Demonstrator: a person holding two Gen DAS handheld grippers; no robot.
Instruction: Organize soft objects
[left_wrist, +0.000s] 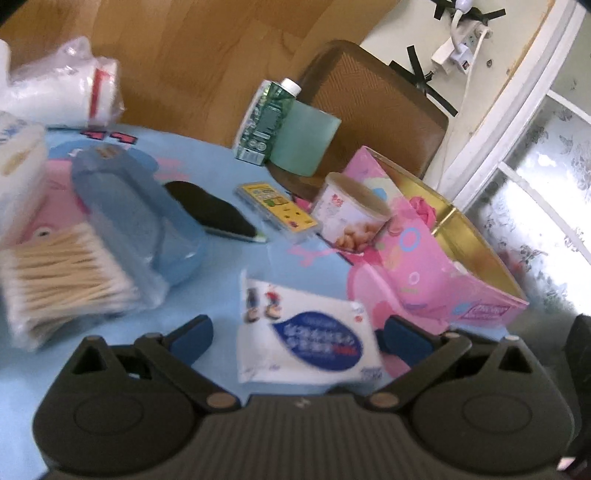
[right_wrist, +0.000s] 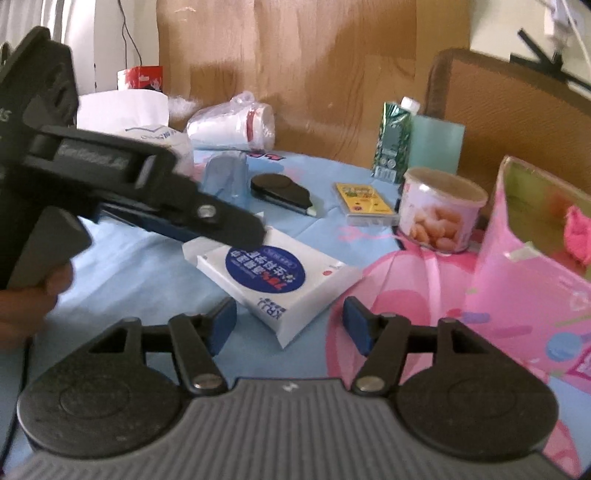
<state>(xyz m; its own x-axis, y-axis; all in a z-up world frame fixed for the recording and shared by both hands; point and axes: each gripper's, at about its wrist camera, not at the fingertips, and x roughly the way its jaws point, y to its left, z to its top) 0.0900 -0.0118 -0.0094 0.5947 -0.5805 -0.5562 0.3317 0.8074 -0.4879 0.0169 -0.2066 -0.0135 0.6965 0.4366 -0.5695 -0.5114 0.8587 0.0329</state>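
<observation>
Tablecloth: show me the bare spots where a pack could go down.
Bare tablecloth lies between the blue container, the tissue pack and the nut can. More lies left of the tissue pack, below the cotton swabs. The far edge and the side toward the pink box are crowded.

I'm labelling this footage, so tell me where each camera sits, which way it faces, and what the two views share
Left wrist: sits on the left gripper, tilted down over the table; its own open blue fingers straddle the white tissue pack, pink box to the right.
Right wrist: sits on the right gripper, tilted down across the table; its own open fingers show, plus the left gripper and a hand at left.
Shared: tissue pack, pink box, snack tub, yellow card box, green carton.
</observation>
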